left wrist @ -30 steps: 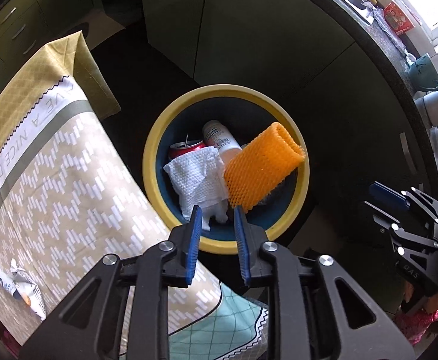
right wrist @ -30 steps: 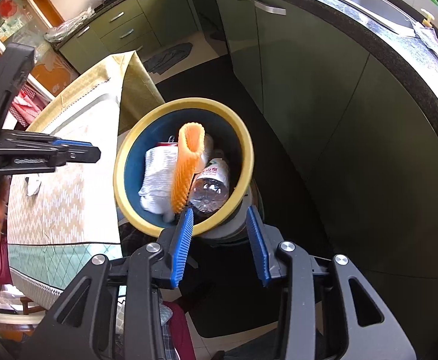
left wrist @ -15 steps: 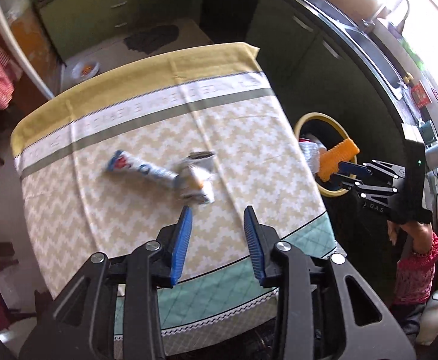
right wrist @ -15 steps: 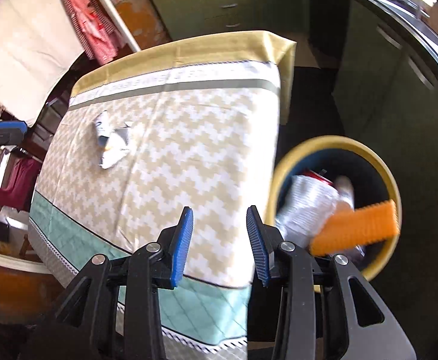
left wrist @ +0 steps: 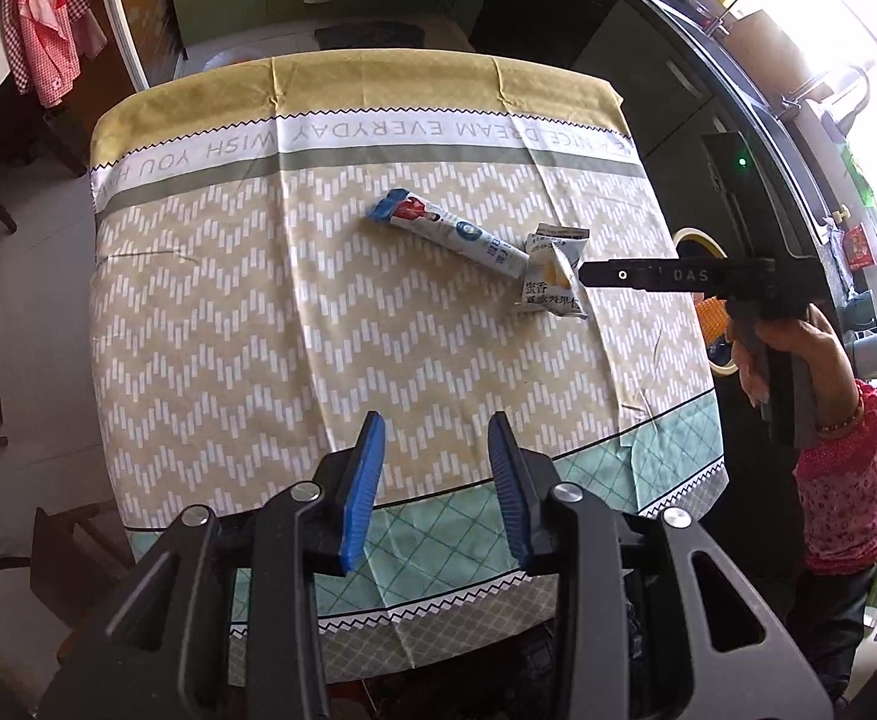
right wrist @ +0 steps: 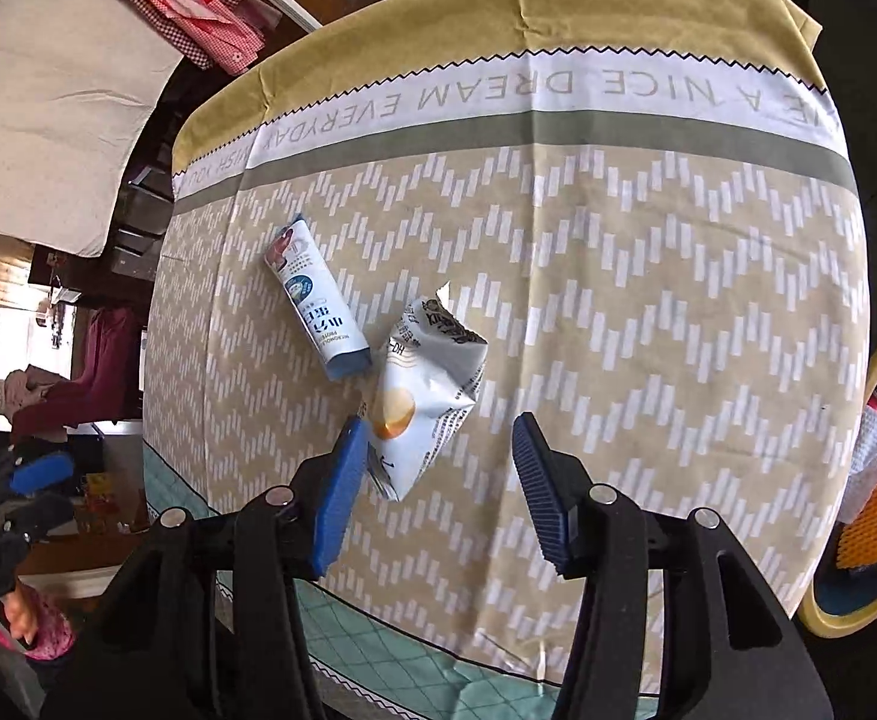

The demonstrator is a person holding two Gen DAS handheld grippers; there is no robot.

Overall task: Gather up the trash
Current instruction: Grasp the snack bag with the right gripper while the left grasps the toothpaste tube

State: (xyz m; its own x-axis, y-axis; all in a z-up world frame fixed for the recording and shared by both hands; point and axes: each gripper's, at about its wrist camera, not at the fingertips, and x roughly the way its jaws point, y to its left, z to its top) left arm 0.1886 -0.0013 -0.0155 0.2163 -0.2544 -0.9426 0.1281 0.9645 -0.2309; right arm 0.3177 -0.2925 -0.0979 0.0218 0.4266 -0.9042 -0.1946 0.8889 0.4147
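Two pieces of trash lie on the table's patterned cloth (left wrist: 246, 324): a long blue-and-white tube wrapper (left wrist: 447, 232) and a crumpled white snack packet (left wrist: 552, 276) touching its end. Both also show in the right wrist view, the wrapper (right wrist: 316, 304) and the packet (right wrist: 426, 396). My right gripper (right wrist: 438, 468) is open just above the packet, which lies partly between its blue pads; it also shows in the left wrist view (left wrist: 585, 275). My left gripper (left wrist: 436, 474) is open and empty over the table's near edge, far from the trash.
A yellow-rimmed blue bin (right wrist: 858, 612) stands beside the table's right edge, holding an orange foam net (right wrist: 876, 522) and white tissue (right wrist: 873, 450). A dark counter and cabinets (left wrist: 708, 78) run along the right. Red checked clothes (left wrist: 48, 30) hang at the left.
Both grippers swung away from the bin to face the table. My right gripper moved in over the snack packet. My left gripper pulled back to the table's near edge and opened wider.
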